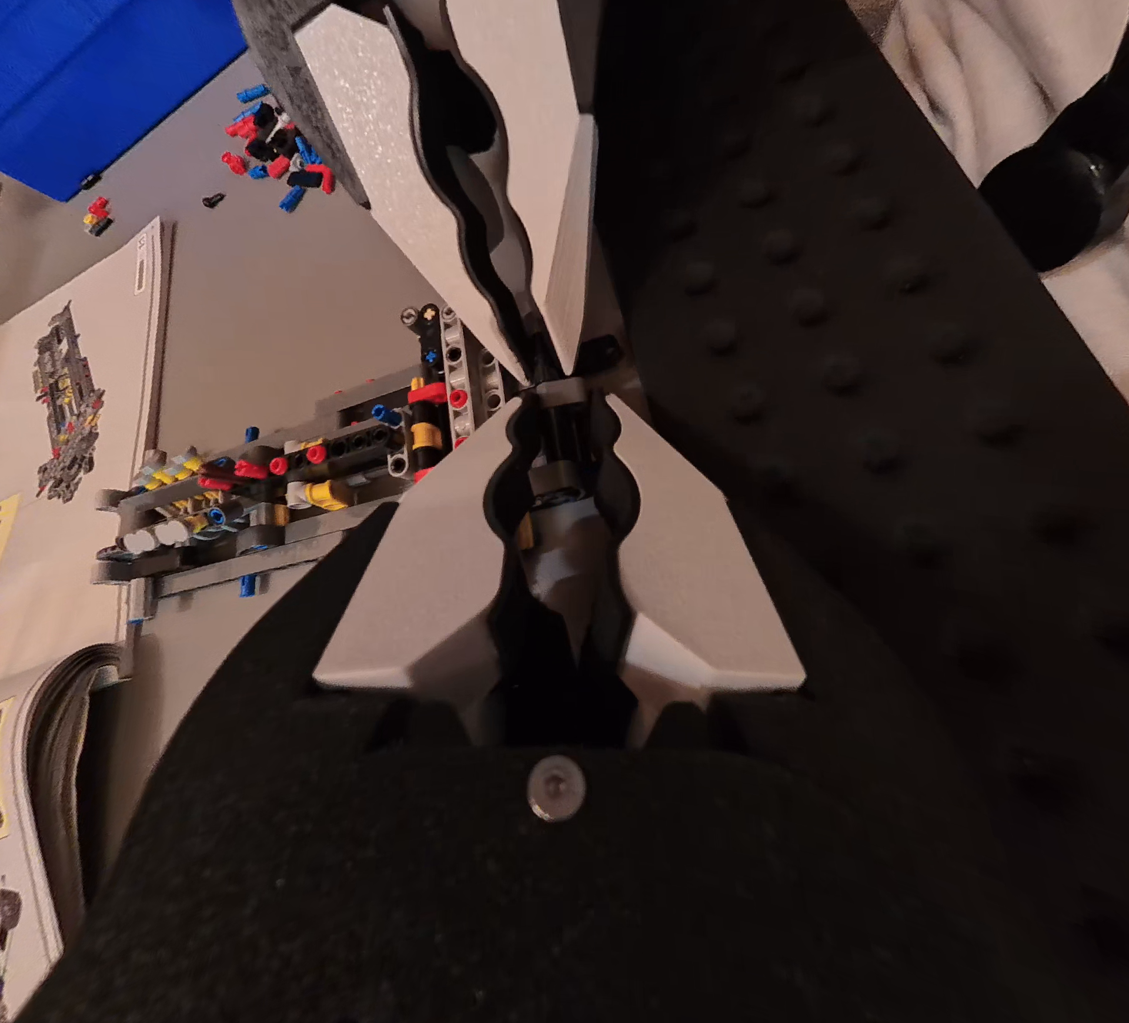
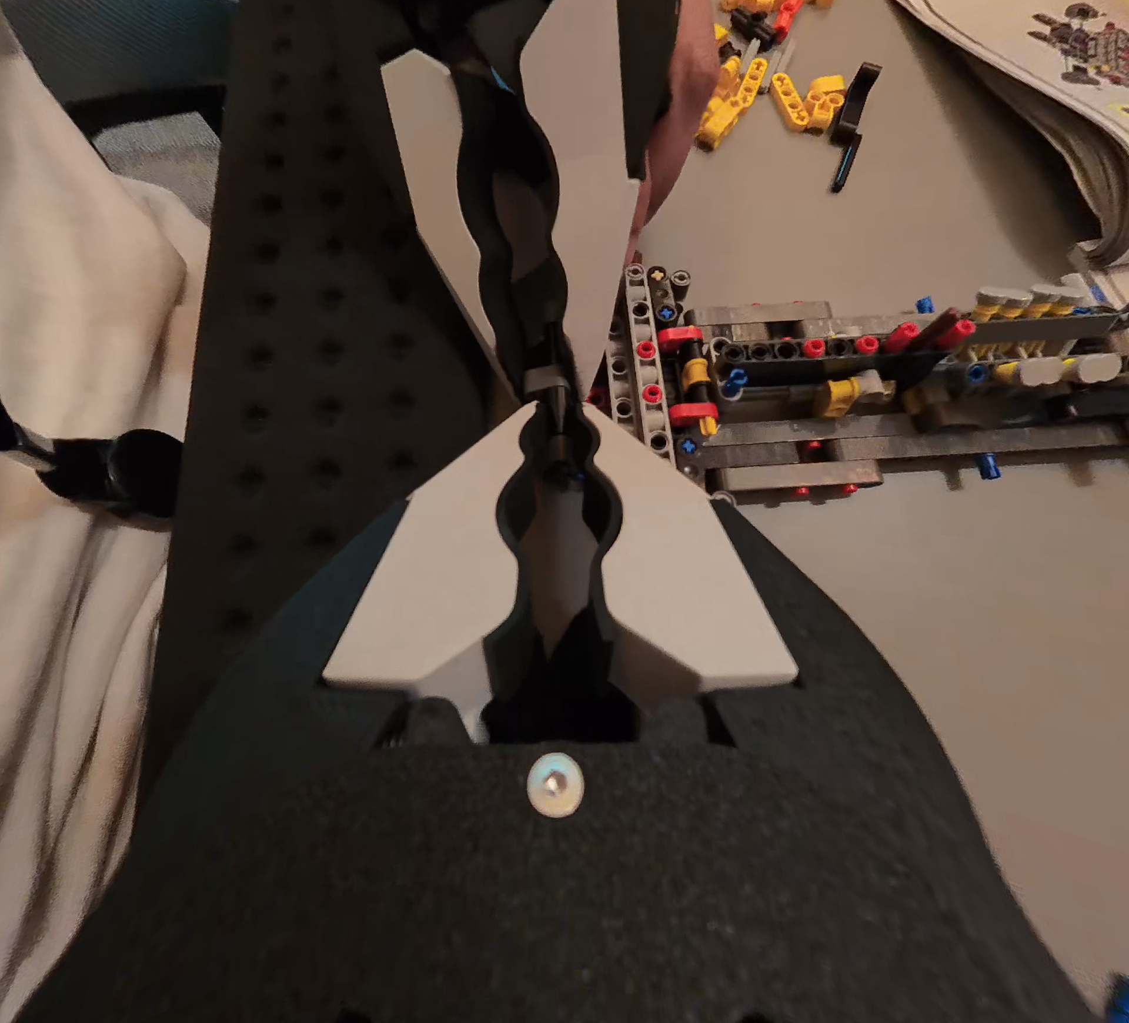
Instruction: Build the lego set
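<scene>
My left gripper (image 1: 562, 404) and right gripper (image 2: 559, 410) meet tip to tip above the table edge. Both are shut on one small piece, a black axle (image 2: 557, 401) with a grey bush (image 1: 565, 389) on it. The right gripper (image 1: 547, 367) comes in from the top of the left wrist view. The left gripper (image 2: 547, 377) comes in from the top of the right wrist view, with the bush at its tips. The part-built long grey lego model (image 1: 293, 480) with red, blue and yellow parts lies on the table just beyond the tips; it also shows in the right wrist view (image 2: 855, 383).
A pile of red, blue and black pins (image 1: 275, 144) lies by a blue box (image 1: 104, 28). Yellow beams (image 2: 776, 34) and a black curved part (image 2: 855, 102) lie behind the model. Open instruction booklets (image 1: 79, 383) (image 2: 1008, 16) flank it. A person's white clothing (image 2: 73, 383) is close by. My two grippers' fingertips are within a few centimetres of each other.
</scene>
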The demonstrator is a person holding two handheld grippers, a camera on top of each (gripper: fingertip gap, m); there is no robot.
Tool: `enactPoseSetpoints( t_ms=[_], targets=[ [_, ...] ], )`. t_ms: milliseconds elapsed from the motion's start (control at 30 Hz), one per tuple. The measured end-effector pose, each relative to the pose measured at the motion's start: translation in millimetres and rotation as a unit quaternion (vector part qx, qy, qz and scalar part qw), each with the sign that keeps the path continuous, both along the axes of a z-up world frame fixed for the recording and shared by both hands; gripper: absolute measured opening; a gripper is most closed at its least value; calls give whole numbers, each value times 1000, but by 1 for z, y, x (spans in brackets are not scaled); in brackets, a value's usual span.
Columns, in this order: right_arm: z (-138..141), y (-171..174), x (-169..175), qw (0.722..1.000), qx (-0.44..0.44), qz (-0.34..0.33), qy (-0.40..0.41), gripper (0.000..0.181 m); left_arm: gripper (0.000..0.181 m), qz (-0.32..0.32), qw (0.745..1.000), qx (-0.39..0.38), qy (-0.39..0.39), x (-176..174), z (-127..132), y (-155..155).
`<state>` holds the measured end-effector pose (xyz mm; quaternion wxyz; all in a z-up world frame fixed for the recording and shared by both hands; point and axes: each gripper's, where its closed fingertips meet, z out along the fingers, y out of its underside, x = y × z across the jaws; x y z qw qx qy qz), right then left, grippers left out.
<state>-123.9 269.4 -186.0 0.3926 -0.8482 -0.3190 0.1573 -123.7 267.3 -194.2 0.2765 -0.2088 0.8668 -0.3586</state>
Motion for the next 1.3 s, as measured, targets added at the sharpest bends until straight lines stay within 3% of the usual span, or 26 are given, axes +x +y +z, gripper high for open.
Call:
enactPoseSetpoints(
  t_ms=[367, 467, 767, 1300],
  targets=[
    [-5, -8, 1, 996, -57, 5, 64, 7, 14, -1, 1000, 6, 5, -1, -4, -2],
    [-8, -15, 20, 992, -87, -23, 89, 7, 14, 17, 1000, -2, 8, 0, -2, 9],
    [7, -8, 13, 994, -46, -18, 100, 7, 14, 16, 1000, -9, 10, 3, -2, 7],
    [-2, -6, 5, 980, -135, 7, 145, 7, 13, 10, 1000, -3, 4, 3, -1, 1]
  ],
)
